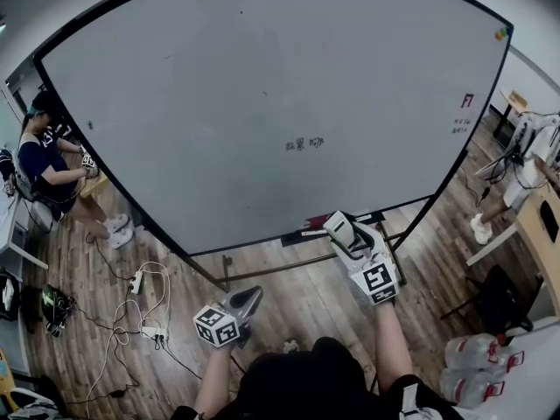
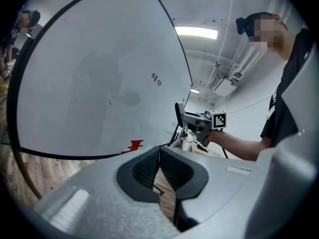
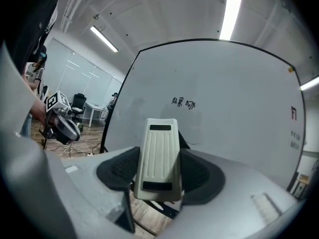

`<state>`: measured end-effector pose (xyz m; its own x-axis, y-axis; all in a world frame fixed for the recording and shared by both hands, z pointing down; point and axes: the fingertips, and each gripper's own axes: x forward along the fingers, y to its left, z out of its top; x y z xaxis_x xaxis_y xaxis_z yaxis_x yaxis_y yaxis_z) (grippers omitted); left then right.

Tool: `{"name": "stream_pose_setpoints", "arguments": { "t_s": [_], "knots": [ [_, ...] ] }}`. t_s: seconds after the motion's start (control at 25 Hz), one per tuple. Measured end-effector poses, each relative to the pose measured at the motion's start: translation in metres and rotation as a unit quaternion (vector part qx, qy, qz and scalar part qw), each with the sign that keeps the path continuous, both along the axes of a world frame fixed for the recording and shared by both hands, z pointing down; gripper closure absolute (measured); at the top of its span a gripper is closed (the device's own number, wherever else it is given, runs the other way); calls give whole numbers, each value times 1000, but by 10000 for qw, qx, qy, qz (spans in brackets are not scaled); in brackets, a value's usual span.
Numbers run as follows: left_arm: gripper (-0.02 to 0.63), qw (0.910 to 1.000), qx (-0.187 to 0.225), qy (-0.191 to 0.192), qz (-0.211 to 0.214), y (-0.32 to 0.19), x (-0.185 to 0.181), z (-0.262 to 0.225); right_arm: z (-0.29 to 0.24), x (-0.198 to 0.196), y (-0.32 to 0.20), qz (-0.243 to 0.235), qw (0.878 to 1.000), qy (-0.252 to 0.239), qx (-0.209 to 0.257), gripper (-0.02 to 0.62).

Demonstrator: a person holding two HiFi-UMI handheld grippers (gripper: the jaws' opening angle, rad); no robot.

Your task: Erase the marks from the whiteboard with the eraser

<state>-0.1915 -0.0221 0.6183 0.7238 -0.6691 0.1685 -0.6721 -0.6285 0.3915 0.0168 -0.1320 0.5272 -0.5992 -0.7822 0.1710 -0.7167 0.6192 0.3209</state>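
Far left, head view: a seated person (image 1: 44,160) sits beside the board's left edge, with white power strips (image 1: 137,281) and loose cables on the wooden floor (image 1: 289,291) near their feet. The left gripper (image 1: 253,294) hangs low over the floor, short of the board's frame. In the left gripper view its jaws are clenched, dark ribbed pads meeting at the tips with nothing between them (image 2: 159,156). The whiteboard (image 1: 262,94) fills the centre on a black stand, its surface mostly clean. One small cluster of black marks (image 1: 304,144) sits right of centre in the lower half, and also shows in the right gripper view (image 3: 183,103). The right gripper (image 1: 345,234) is raised at the board's lower edge, below and slightly right of those marks. Its jaws grasp a cream, ribbed eraser (image 3: 158,158) by its two long sides, one end pointing toward the board under the marks. Whether the eraser touches the board cannot be told. Red print (image 1: 466,101) sits near the board's right edge. Lower right, water bottles (image 1: 477,361) lie on a pale surface.
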Motion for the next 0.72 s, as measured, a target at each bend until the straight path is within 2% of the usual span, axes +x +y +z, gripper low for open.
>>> {"name": "stream_pose_setpoints", "arguments": {
  "t_s": [0.12, 0.28, 0.44, 0.72],
  "knots": [
    [594, 10000, -38, -33, -55, -4, 0, 1, -19, 1, -17, 81, 9995, 132, 279, 339],
    [594, 9999, -14, -111, -129, -14, 8, -4, -38, 1, -41, 27, 9959, 577, 702, 339],
    [594, 9993, 18, -95, -358, -33, 16, -14, -45, 9, -66, -16, 9953, 626, 741, 339],
    [594, 9985, 123, -129, -514, -68, 42, -29, -73, 24, -109, -66, 9928, 677, 981, 339]
  ]
}}
